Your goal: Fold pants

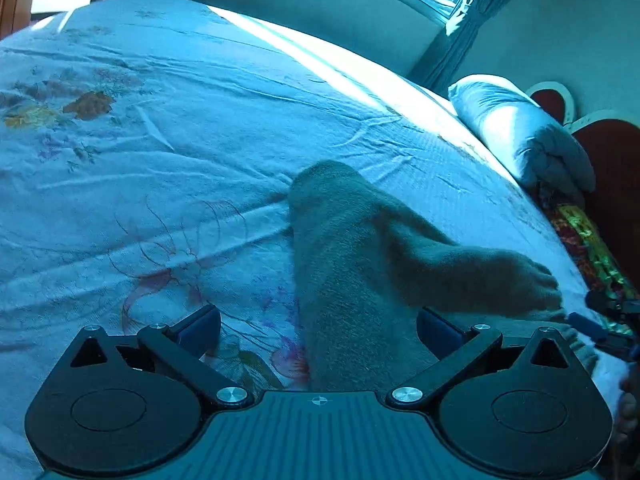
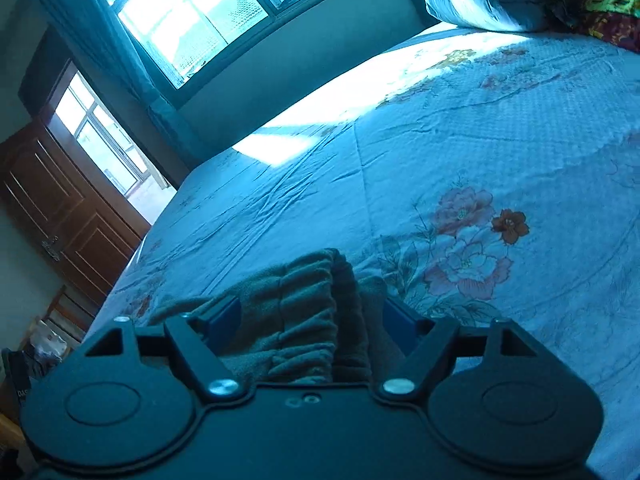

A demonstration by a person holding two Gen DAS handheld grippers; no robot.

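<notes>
Grey-brown fleece pants (image 1: pixel 352 248) lie on a pale blue floral bedsheet (image 1: pixel 160 168). One leg runs up the middle of the left wrist view and another part stretches off to the right. My left gripper (image 1: pixel 318 328) is open wide and straddles the leg. Bare sheet shows between the cloth and its left finger (image 1: pixel 200 330). In the right wrist view the gathered elastic waistband (image 2: pixel 308 292) sits bunched between the fingers of my right gripper (image 2: pixel 312 320), which stands wide open around it. A blue pad (image 1: pixel 588 326) of that gripper shows at the pants' right end.
A rolled quilt (image 1: pixel 520 136) and a colourful cloth (image 1: pixel 588 248) lie at the bed's head end, by a red headboard (image 1: pixel 616 160). Beyond the bed are a window (image 2: pixel 180 20) with curtains and a brown wooden door (image 2: pixel 60 208).
</notes>
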